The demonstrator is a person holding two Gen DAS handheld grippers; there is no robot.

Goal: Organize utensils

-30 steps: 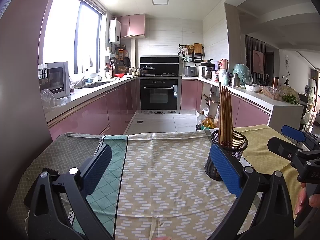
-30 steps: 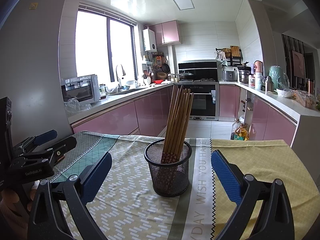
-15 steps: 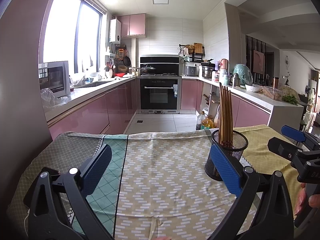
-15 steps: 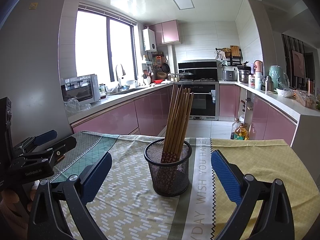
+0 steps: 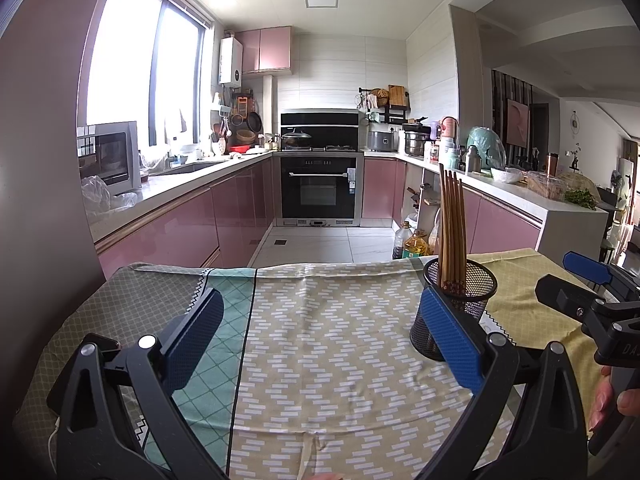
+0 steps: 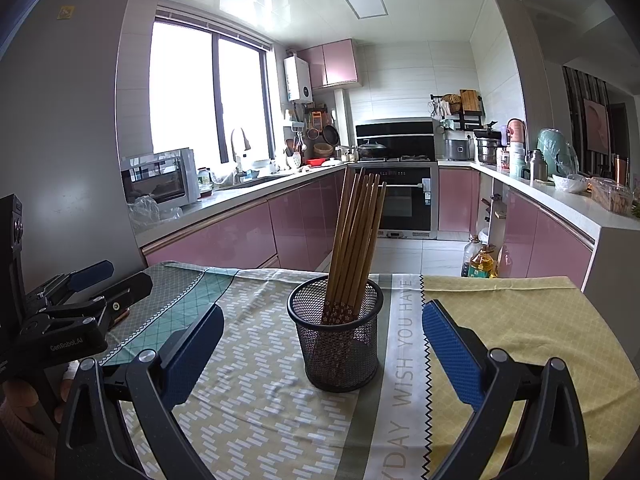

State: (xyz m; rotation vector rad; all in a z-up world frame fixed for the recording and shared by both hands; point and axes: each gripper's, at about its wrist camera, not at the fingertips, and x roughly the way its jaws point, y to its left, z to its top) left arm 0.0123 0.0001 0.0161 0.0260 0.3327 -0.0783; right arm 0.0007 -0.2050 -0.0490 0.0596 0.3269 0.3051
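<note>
A black mesh cup point(image 6: 338, 344) stands upright on the patterned tablecloth point(image 6: 256, 408) and holds several brown wooden chopsticks point(image 6: 356, 240), leaning slightly right. In the right wrist view my right gripper point(image 6: 322, 336) is open and empty, with the cup straight ahead between its blue pads. In the left wrist view the cup point(image 5: 468, 300) and chopsticks point(image 5: 451, 224) sit at the right, partly behind the right blue pad. My left gripper point(image 5: 318, 326) is open and empty over the cloth. Each gripper shows at the edge of the other's view.
The table's far edge point(image 5: 320, 266) drops to a tiled kitchen floor. Pink cabinets and an oven point(image 5: 320, 188) lie beyond. Oil bottles point(image 6: 480, 260) stand on the floor past the right far corner. A grey wall point(image 5: 36, 200) is close on the left.
</note>
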